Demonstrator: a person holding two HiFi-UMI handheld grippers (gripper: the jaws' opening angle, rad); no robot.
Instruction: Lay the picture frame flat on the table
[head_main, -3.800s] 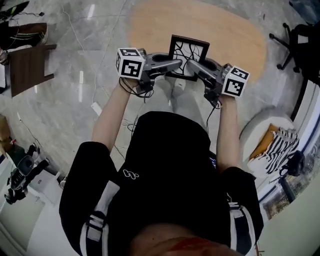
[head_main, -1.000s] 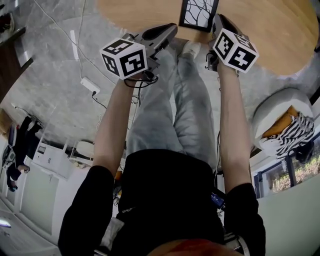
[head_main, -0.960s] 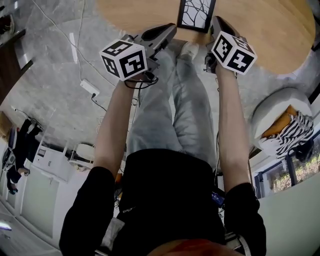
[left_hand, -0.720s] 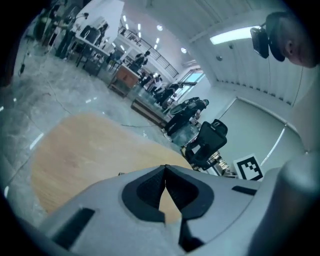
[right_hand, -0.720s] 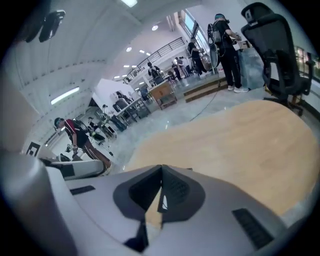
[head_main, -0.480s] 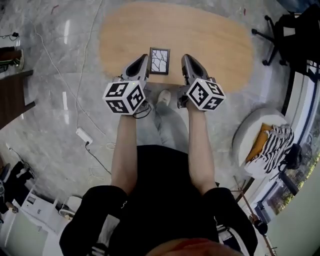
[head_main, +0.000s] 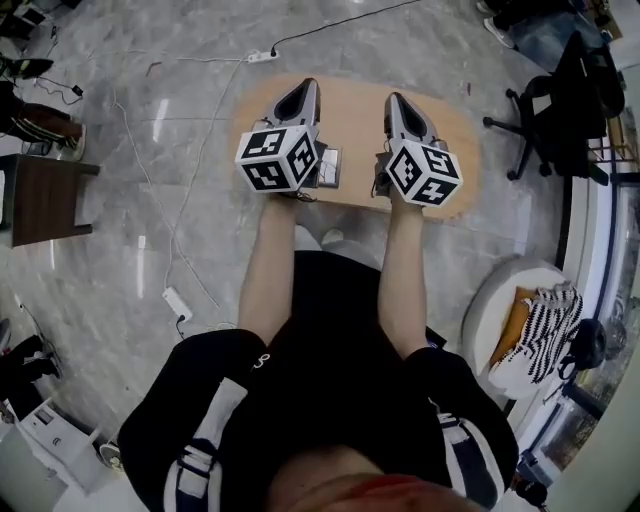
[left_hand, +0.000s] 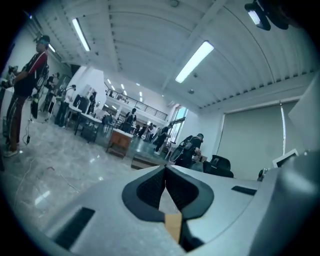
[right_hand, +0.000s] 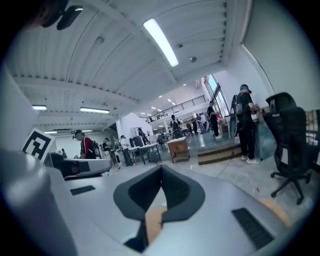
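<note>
Above table | left claw clenched, empty | right claw clenched, empty | cubes: square markers

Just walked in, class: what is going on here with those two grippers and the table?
A person holds the left gripper and right gripper side by side above the wooden table, both shut and empty. The picture frame seems to lie on the table, mostly hidden behind the left gripper's cube, untouched.

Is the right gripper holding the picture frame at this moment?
No, the right gripper has its jaws shut together with nothing between them.
</note>
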